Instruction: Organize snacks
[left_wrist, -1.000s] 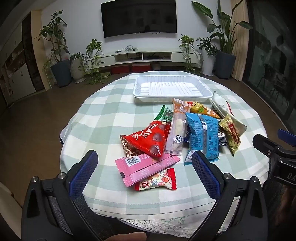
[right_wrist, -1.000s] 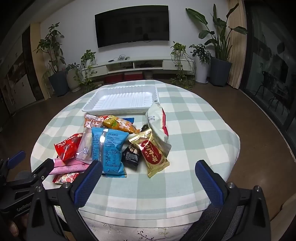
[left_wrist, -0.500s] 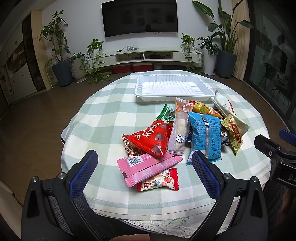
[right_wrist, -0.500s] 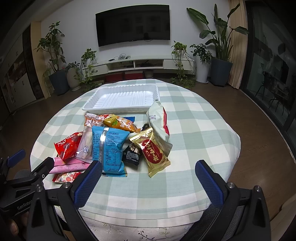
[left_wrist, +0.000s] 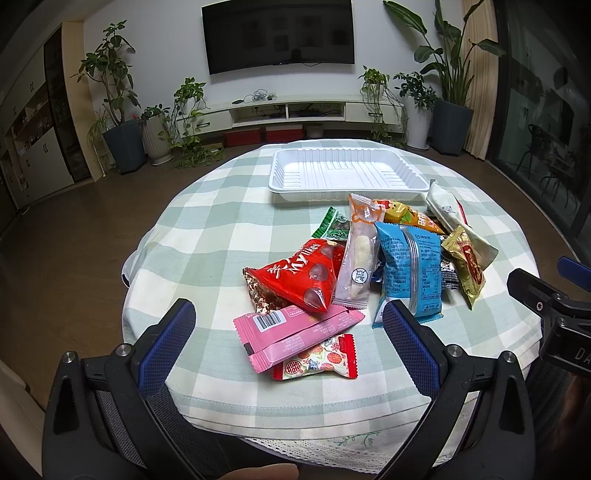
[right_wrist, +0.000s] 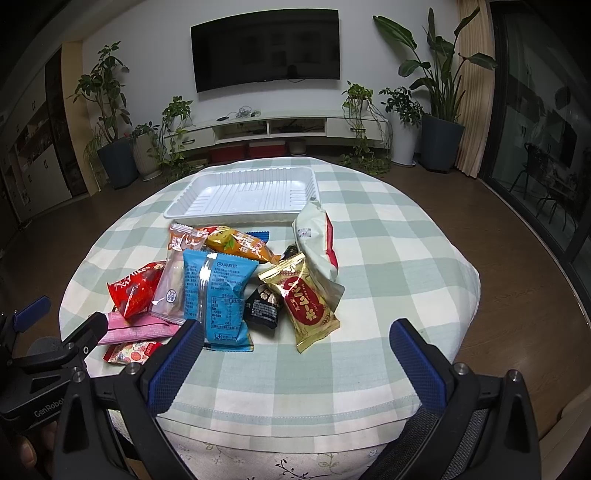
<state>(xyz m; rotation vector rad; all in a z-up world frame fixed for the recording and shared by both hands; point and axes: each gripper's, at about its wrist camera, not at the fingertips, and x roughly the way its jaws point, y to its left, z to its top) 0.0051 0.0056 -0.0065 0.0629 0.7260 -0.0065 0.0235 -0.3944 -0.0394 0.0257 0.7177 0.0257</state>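
On round checked-cloth counter (left_wrist: 207, 236), we see heaped snack packets (left_wrist: 369, 266) before empty white plastic tray (left_wrist: 343, 173); lower packets half-buried. Left gripper (left_wrist: 288, 332), right gripper (right_wrist: 295, 354) gape wide, holding nothing.

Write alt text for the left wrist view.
A pile of wrapped snacks lies on a round checked table, with an empty white tray behind it. The open left gripper hovers low at the near edge.
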